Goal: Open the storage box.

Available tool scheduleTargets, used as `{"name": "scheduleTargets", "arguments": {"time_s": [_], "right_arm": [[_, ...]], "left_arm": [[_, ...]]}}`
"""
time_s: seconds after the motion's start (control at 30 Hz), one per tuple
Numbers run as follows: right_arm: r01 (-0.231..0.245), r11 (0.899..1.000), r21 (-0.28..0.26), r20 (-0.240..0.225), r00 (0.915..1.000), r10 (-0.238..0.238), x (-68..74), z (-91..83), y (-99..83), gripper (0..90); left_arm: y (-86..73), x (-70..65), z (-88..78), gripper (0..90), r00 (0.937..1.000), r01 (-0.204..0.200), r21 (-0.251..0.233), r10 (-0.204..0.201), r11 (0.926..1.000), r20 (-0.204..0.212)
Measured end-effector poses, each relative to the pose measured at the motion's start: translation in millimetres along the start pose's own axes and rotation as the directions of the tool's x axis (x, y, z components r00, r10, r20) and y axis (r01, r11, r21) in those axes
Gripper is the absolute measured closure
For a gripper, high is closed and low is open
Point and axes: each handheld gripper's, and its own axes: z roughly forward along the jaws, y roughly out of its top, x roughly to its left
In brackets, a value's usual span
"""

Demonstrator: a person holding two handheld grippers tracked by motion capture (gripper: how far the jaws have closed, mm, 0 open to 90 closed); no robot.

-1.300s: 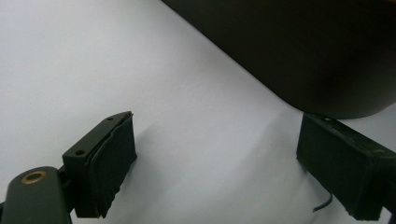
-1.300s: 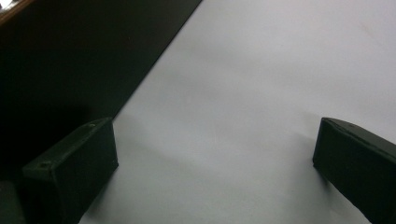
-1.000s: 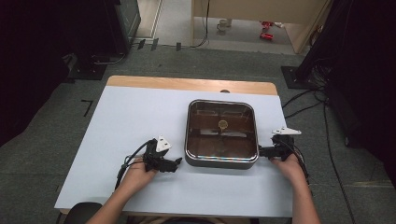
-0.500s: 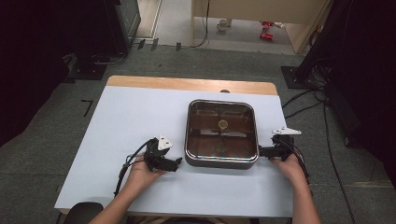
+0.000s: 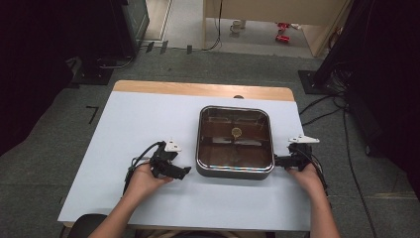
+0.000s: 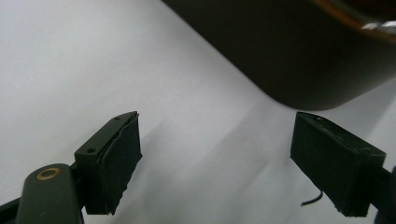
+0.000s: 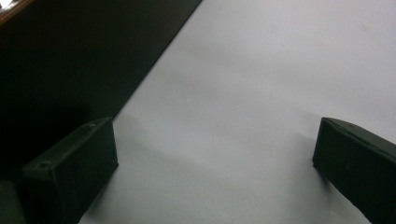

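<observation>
Both hands low at a square dark metal pan (image 5: 235,141), right of centre on the pale worktop (image 5: 138,124).
Left gripper (image 5: 184,172) sits at the pan's eight o'clock, jaws just closing slightly yet apart, empty; right gripper (image 5: 277,160) at four o'clock, open by the wall. The left gripper view reveals the pan's rounded corner (image 6: 299,70).

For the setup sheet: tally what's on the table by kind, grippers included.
Square pan with glass lid: 1
Hand-held grippers: 2 (left gripper, right gripper)
Lid knob: 1
Total: 4
</observation>
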Motion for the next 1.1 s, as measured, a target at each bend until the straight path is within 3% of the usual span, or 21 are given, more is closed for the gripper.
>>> {"name": "scheduleTargets", "arguments": {"time_s": [0.1, 0.23, 0.5, 0.93, 1.1], "right_arm": [[0.001, 1.0, 0.0, 0.0, 1.0, -0.001, 0.0, 0.0, 0.0, 0.0], [0.001, 1.0, 0.0, 0.0, 1.0, -0.001, 0.0, 0.0, 0.0, 0.0], [0.002, 1.0, 0.0, 0.001, 1.0, -0.002, -0.1, 0.1, 0.0, 0.0], [0.002, 1.0, 0.0, 0.001, 1.0, -0.002, -0.1, 0.0, 0.0, 0.0], [0.003, 1.0, -0.001, 0.001, 1.0, -0.003, -0.1, 0.0, -0.1, 0.0]], "left_arm": [[4.2, 3.5, -9.2, 23.1, 0.9998, 0.002, -0.01, -0.002, 1.0, 0.02], [10.0, 6.4, -19.5, 24.4, 0.9973, 0.007, -0.037, -0.005, 0.9993, 0.073], [29.5, 7.2, -35.7, 24.8, 0.9966, -0.015, -0.082, 0.022, 0.9965, 0.079], [67.2, -0.4, -30.4, 25.5, 0.9907, -0.064, -0.097, 0.075, 0.9932, 0.114], [86.3, -7.0, -20.9, 25.6, 0.9849, -0.092, -0.095, 0.104, 0.9913, 0.138]]}}
